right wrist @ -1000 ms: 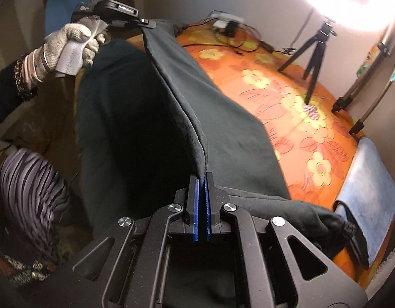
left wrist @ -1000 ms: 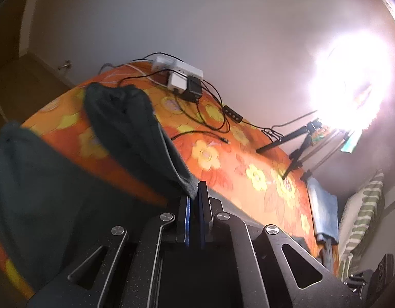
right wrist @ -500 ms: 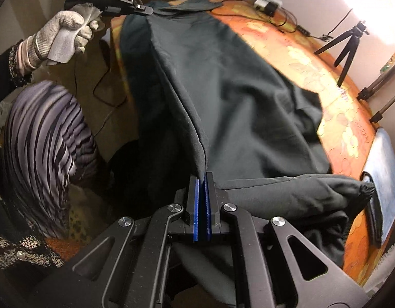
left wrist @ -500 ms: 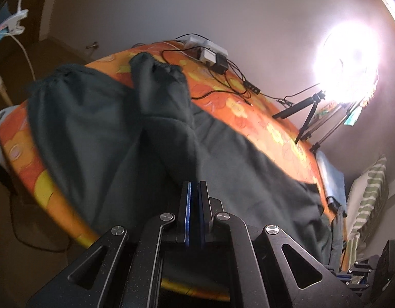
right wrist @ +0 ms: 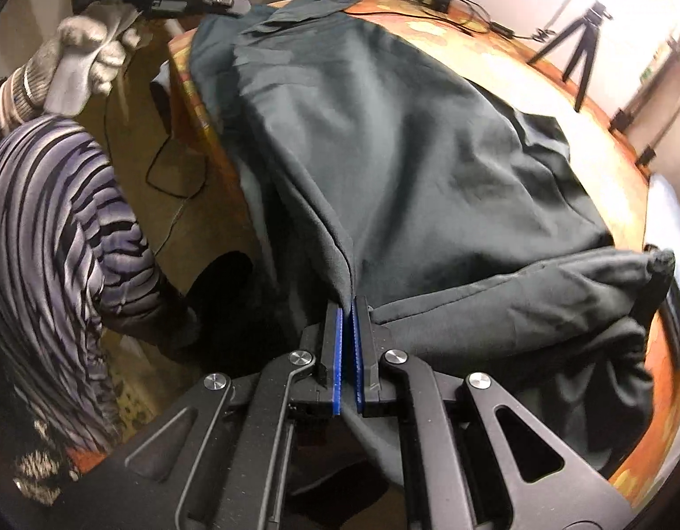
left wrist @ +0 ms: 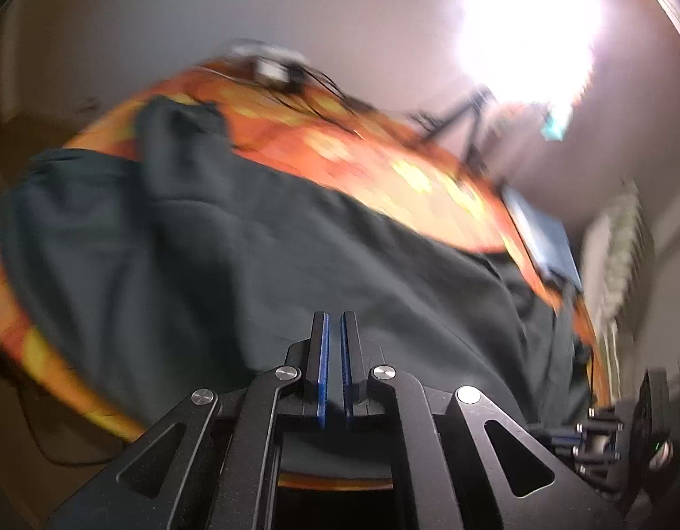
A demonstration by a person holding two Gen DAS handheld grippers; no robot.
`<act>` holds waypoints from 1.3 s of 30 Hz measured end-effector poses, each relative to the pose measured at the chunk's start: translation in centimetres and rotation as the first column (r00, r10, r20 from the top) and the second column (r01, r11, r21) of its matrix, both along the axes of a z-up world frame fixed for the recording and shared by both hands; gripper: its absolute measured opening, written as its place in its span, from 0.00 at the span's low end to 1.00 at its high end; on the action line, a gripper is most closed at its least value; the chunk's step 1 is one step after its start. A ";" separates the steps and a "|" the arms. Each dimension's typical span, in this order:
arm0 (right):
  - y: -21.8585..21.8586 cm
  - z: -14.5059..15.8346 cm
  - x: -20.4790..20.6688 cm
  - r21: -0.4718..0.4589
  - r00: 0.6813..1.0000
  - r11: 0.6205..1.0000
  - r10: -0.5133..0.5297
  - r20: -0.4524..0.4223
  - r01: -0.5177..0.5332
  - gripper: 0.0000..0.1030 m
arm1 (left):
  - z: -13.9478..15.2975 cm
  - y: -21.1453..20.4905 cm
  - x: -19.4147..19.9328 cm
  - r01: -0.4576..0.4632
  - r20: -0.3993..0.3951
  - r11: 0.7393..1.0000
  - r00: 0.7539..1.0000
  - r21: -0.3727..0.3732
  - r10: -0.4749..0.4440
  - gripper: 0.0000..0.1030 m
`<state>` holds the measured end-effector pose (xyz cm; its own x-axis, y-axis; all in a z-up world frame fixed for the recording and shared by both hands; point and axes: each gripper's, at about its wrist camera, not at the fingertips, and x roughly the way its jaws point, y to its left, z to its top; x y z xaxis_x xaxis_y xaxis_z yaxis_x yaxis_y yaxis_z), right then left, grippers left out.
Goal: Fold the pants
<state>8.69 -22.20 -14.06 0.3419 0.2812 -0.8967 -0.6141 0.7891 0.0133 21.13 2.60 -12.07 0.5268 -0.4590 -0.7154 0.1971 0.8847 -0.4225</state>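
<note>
Pants spread out, fold not yet made.
Right gripper (right wrist: 347, 309) pinches the dark pants (right wrist: 384, 132) edge; left gripper (left wrist: 333, 322) narrow, apparently empty; pants lie over the orange bed (left wrist: 384, 163).

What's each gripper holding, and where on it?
Right gripper pinches the dark pants at a near fabric edge. Left gripper meets their far end; actual grip unclear.

Blurred by motion, the dark pants (left wrist: 260, 265) lie spread across the orange flowered bed (left wrist: 384, 168), one leg end bunched toward the far edge, while the left claw (left wrist: 334, 331) sits low in front, its blue-lined jaws nearly together with a thin gap between them.
</note>
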 end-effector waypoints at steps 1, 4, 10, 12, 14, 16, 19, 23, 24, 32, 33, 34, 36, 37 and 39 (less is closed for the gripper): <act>-0.2 0.1 -0.1 0.015 1.000 1.000 -0.011 0.000 0.011 0.07 | -0.4 -1.1 0.2 0.040 -0.013 0.999 0.999 0.009 -0.040 0.04; -1.2 1.2 -0.4 0.055 0.999 0.997 -0.046 0.008 0.046 0.16 | -1.9 -3.8 0.4 0.133 -0.053 0.991 0.990 0.032 -0.131 0.04; -7.9 6.1 -0.1 0.223 0.978 0.954 -0.209 0.014 0.201 0.51 | -3.4 -7.1 -0.1 0.247 -0.095 0.967 0.966 0.069 -0.240 0.04; -11.9 7.8 1.0 0.285 0.938 0.899 -0.347 0.001 0.333 0.61 | -3.7 -7.8 -0.2 0.277 -0.108 0.956 0.958 0.095 -0.266 0.04; -15.4 8.9 2.6 0.309 0.883 0.838 -0.468 -0.016 0.450 0.70 | -4.0 -8.1 -0.2 0.294 -0.122 0.948 0.952 0.120 -0.280 0.04; -18.3 9.3 4.7 0.329 0.841 0.784 -0.538 -0.065 0.527 0.82 | -4.0 -7.9 -0.3 0.300 -0.129 0.946 0.950 0.125 -0.285 0.04; -21.1 8.1 8.9 0.277 0.776 0.730 -0.620 -0.115 0.624 0.82 | -4.0 -7.9 -0.4 0.309 -0.134 0.941 0.947 0.139 -0.291 0.04; -22.7 4.7 14.1 0.164 0.710 0.691 -0.685 -0.165 0.704 0.82 | -3.9 -7.8 -0.4 0.313 -0.134 0.938 0.946 0.149 -0.294 0.04; -22.9 4.0 15.2 0.151 0.699 0.682 -0.693 -0.178 0.715 0.82 | -3.9 -7.7 -0.4 0.313 -0.136 0.938 0.946 0.147 -0.294 0.04; -22.4 0.2 19.4 0.052 0.720 0.725 -0.667 -0.193 0.686 0.82 | -3.9 -8.1 -0.3 0.314 -0.141 0.938 0.945 0.149 -0.294 0.04; -22.3 0.0 19.5 0.042 0.726 0.733 -0.662 -0.186 0.679 0.82 | -3.9 -8.1 -0.2 0.313 -0.142 0.939 0.946 0.145 -0.293 0.04; -22.2 -0.1 19.6 0.036 0.729 0.737 -0.660 -0.181 0.675 0.82 | -3.9 -8.1 -0.2 0.311 -0.143 0.940 0.946 0.142 -0.291 0.04; -21.8 -0.5 19.9 0.040 0.737 0.744 -0.650 -0.185 0.667 0.66 | -4.0 -8.1 -0.3 0.309 -0.141 0.940 0.947 0.143 -0.290 0.04; -21.7 -0.6 19.9 0.040 0.740 0.749 -0.644 -0.192 0.662 0.54 | -4.0 -8.2 -0.3 0.309 -0.140 0.940 0.947 0.146 -0.290 0.04; -21.0 -0.5 19.6 0.025 0.751 0.758 -0.640 -0.161 0.652 0.39 | -3.9 -8.3 -0.3 0.310 -0.137 0.938 0.947 0.154 -0.291 0.04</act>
<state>28.25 -43.23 -14.52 0.3449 0.1049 -0.9328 0.0542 0.9899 0.1313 20.82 -5.67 -16.02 0.2966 -0.4492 -0.8428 0.4260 0.8520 -0.3042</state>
